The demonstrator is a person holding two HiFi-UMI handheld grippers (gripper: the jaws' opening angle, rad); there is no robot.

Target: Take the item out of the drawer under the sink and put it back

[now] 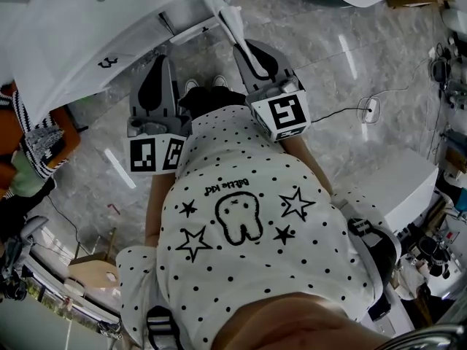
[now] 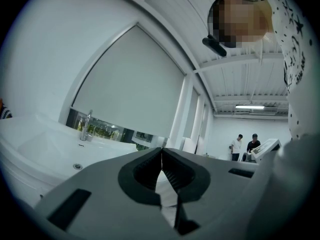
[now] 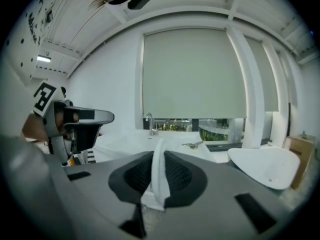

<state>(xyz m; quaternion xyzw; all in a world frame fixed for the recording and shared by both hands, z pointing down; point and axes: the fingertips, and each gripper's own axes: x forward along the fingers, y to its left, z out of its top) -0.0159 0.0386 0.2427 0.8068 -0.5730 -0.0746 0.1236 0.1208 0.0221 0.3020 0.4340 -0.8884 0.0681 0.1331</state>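
My right gripper [image 1: 246, 49] [image 3: 159, 171] is shut on a thin white item [image 3: 159, 164], which stands on edge between its pads. In the head view this white item [image 1: 228, 17] sticks out past the jaws toward the white sink [image 1: 66, 42] and the cabinet front under it [image 1: 186, 22]. My left gripper [image 1: 160, 63] [image 2: 161, 156] hangs beside it on the left, jaws closed tip to tip with nothing between them. It also shows side-on in the right gripper view as the left gripper [image 3: 107, 118]. The sink's faucet [image 2: 86, 126] [image 3: 149, 123] stands at the far rim.
The person's dotted shirt [image 1: 241, 224] fills the lower head view. A white tub [image 3: 265, 166] and a cardboard box [image 3: 300, 154] stand on the right. A cable with a socket [image 1: 371, 109] lies on the marble floor. Two people [image 2: 245, 146] stand far off.
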